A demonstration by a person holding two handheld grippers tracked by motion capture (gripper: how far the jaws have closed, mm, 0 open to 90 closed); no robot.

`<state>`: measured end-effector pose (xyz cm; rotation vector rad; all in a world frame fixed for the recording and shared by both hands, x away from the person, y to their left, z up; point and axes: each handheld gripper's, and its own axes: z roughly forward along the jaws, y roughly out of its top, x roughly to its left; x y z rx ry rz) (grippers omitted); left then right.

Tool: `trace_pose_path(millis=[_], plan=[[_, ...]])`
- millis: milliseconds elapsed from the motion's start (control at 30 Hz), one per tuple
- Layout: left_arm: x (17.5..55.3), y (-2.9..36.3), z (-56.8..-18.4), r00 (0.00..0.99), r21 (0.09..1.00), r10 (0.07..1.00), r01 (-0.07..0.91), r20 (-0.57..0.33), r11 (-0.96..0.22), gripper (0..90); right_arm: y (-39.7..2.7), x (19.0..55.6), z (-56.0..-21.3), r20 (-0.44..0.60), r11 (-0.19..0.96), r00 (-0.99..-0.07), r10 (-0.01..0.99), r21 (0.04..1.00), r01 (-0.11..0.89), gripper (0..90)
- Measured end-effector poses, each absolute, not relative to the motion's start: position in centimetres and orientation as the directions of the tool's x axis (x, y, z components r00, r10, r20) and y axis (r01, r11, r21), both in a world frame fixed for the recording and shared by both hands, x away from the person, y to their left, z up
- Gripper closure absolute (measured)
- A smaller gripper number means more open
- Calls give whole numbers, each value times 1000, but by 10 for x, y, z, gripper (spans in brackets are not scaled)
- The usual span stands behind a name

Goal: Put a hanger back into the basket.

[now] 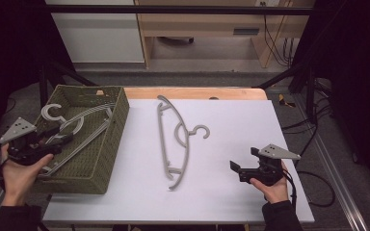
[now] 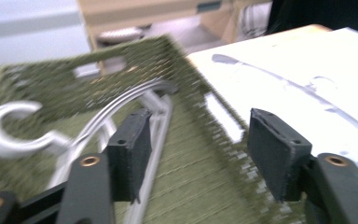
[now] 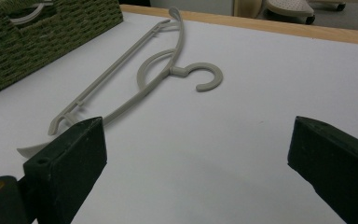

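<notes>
A grey plastic hanger [image 1: 173, 139] lies flat on the white table [image 1: 236, 120], its hook toward the right. A second grey hanger [image 1: 77, 126] rests inside the green woven basket [image 1: 106, 159] at the left. My left gripper [image 1: 60, 137] hovers over the basket's near left part. In the left gripper view its jaws [image 2: 200, 154] stand open, with the basket hanger [image 2: 9, 135] beside the left jaw and nothing pressed between them. My right gripper [image 1: 238, 166] rests low at the table's right, open [image 3: 196, 172] and empty, pointing at the table hanger [image 3: 158, 79].
The basket [image 3: 23, 42] stands on the table's left edge. A wooden strip [image 1: 192, 92] runs along the table's far side. Beyond it stand a wooden desk [image 1: 207, 29] and cables on the floor. Black frame bars border both sides.
</notes>
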<state>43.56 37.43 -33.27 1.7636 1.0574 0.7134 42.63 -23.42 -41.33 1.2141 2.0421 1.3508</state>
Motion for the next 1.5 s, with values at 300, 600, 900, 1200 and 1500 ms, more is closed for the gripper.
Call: trace_pose_path(millis=[300, 600, 900, 1200, 1500], plan=[[418, 330, -345, 542, 947, 839, 290, -44, -137, 230, -227, 425, -408, 139, 133, -543, 828, 892, 431, 46], [411, 306, -362, 610, 941, 791, 289, -40, -176, 109, -213, 426, -404, 147, 118, -540, 829, 898, 425, 44], [412, 301, -366, 624, 937, 781, 291, -33, -193, 79, -191, 433, -405, 142, 139, -553, 821, 890, 434, 45], [413, 292, -371, 641, 930, 767, 294, -21, -221, 71, -165, 444, -405, 150, 149, -560, 815, 879, 453, 61], [412, 285, -374, 664, 924, 748, 292, -9, -248, 68, -129, 469, -418, 158, 172, -543, 825, 845, 507, 126]])
